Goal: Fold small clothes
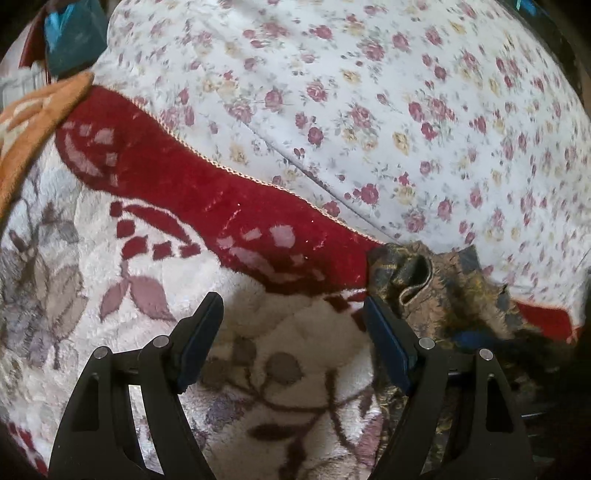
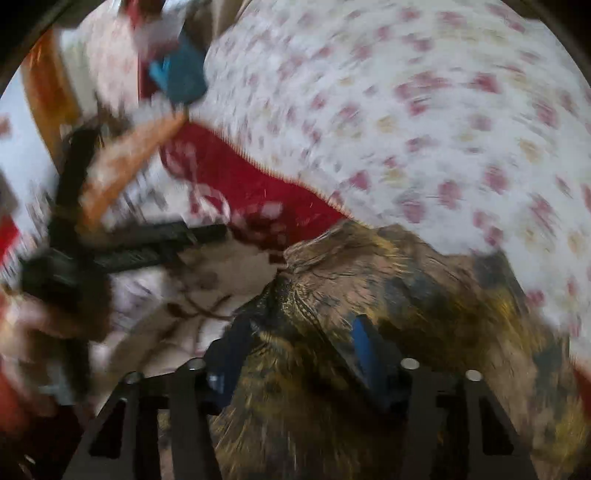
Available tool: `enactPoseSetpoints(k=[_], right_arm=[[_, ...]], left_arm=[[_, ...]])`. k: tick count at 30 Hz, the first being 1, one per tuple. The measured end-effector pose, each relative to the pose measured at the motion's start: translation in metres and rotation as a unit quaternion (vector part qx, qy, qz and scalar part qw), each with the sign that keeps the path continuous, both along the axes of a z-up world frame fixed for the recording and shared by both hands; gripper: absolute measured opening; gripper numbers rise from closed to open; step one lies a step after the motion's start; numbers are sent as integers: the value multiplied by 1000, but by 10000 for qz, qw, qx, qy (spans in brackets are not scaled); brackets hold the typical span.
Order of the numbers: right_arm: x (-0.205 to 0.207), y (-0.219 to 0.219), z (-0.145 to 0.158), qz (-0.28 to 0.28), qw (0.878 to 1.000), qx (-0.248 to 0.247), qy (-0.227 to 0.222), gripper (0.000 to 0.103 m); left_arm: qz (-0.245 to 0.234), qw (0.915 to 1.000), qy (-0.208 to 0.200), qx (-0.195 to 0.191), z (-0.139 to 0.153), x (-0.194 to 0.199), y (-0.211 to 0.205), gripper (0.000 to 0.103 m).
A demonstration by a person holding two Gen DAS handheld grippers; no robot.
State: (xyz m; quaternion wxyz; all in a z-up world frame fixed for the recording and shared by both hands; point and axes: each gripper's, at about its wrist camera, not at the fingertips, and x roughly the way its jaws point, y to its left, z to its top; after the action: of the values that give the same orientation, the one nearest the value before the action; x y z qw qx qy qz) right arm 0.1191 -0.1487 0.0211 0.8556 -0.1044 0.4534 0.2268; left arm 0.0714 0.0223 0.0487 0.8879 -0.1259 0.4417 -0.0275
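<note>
A small garment point(image 1: 436, 291) of dark brown, gold and blue patterned cloth lies crumpled on the bed, at the right of the left wrist view. My left gripper point(image 1: 291, 302) is open over the plush blanket, its right finger point(image 1: 388, 339) at the garment's left edge and nothing between the fingers. In the blurred right wrist view the same garment point(image 2: 388, 273) fills the lower middle. My right gripper point(image 2: 299, 332) stands over it with cloth bulging between its parted fingers; blur hides whether the pads press on it. The left gripper point(image 2: 147, 240) shows there as a black smear.
A plush white blanket point(image 1: 110, 258) with a red border and leaf pattern covers the near side. Beyond it lies a white sheet point(image 1: 369, 92) with small roses. An orange cloth point(image 1: 33, 125) and a teal object point(image 1: 74, 33) sit far left. A hand point(image 2: 40, 325) is at the left.
</note>
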Motion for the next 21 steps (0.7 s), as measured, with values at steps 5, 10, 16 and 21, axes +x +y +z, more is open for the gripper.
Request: enactPoseSetpoints(k=[5,10,16,21], right_arm=[[24,-9,-28,-332,9990,-234,197,48],[35,-33,-26,-553,9982,-81,223,17],[20,-60,5,-653,9919,986,454,2],[-12,-62,45,153,9683,2235,1110,2]], left_arm=[[55,9999,-23,-80,2,1,4,79],[74,9999,-14,-137,3,1,3,79],[116,9997,-75,-197,6,-1,6,79],[234,9992,-149,-298,13,-4,16,79]])
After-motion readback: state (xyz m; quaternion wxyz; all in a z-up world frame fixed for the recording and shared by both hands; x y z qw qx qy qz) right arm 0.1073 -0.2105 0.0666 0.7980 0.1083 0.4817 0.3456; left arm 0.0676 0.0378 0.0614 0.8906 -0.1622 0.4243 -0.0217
